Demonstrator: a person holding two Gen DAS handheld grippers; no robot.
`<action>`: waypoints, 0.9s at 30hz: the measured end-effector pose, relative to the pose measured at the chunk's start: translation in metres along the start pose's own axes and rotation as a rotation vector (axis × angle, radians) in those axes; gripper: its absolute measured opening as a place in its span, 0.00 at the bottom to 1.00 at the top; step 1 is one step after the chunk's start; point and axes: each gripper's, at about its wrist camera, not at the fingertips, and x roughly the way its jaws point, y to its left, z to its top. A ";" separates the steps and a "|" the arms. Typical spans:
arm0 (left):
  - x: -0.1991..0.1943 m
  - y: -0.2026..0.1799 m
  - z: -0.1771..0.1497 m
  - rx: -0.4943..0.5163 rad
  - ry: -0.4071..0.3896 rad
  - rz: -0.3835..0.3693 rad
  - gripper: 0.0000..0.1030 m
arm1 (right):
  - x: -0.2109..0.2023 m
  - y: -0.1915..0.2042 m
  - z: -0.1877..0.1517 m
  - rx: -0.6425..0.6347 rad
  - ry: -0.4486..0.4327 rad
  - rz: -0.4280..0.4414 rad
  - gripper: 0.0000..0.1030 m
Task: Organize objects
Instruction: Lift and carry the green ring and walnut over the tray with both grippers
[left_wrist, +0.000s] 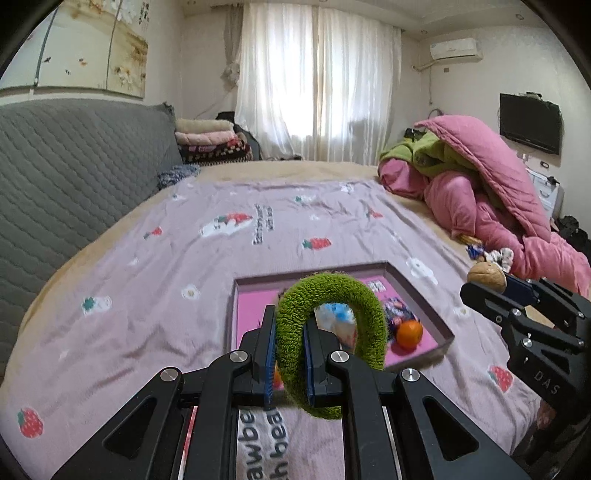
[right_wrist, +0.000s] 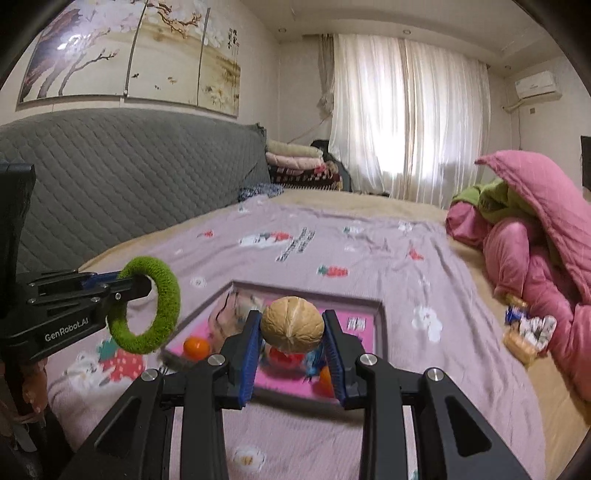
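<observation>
My left gripper (left_wrist: 290, 332) is shut on a fuzzy green ring (left_wrist: 365, 317) and holds it upright in the air over the near edge of a pink tray (left_wrist: 424, 291). In the tray lie an orange (left_wrist: 409, 333) and some wrapped sweets (left_wrist: 397, 312). To the right, my right gripper (left_wrist: 480, 291) carries a walnut (left_wrist: 487, 277). In the right wrist view, the right gripper (right_wrist: 291, 319) is shut on the walnut (right_wrist: 293, 325), above the tray (right_wrist: 380, 314). The left gripper (right_wrist: 142, 284) with the ring (right_wrist: 166, 306) is at the left. An orange (right_wrist: 197, 348) shows in the tray.
The tray rests on a lilac bedspread (left_wrist: 221, 251) printed with strawberries. A heap of pink and green quilts (left_wrist: 498, 206) fills the right side, with snack packets (right_wrist: 528, 328) at its foot. A grey quilted headboard (left_wrist: 74, 166) bounds the left; folded blankets (left_wrist: 210, 140) lie beyond.
</observation>
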 end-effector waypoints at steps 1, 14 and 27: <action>0.001 0.001 0.003 0.000 -0.004 -0.003 0.12 | 0.001 0.000 0.003 -0.003 -0.001 -0.004 0.32; 0.023 0.003 0.041 0.002 -0.045 0.012 0.12 | 0.022 0.000 0.035 0.000 -0.049 0.001 0.32; 0.071 0.000 0.017 -0.005 0.057 0.019 0.12 | 0.064 -0.003 0.012 0.003 0.042 0.002 0.32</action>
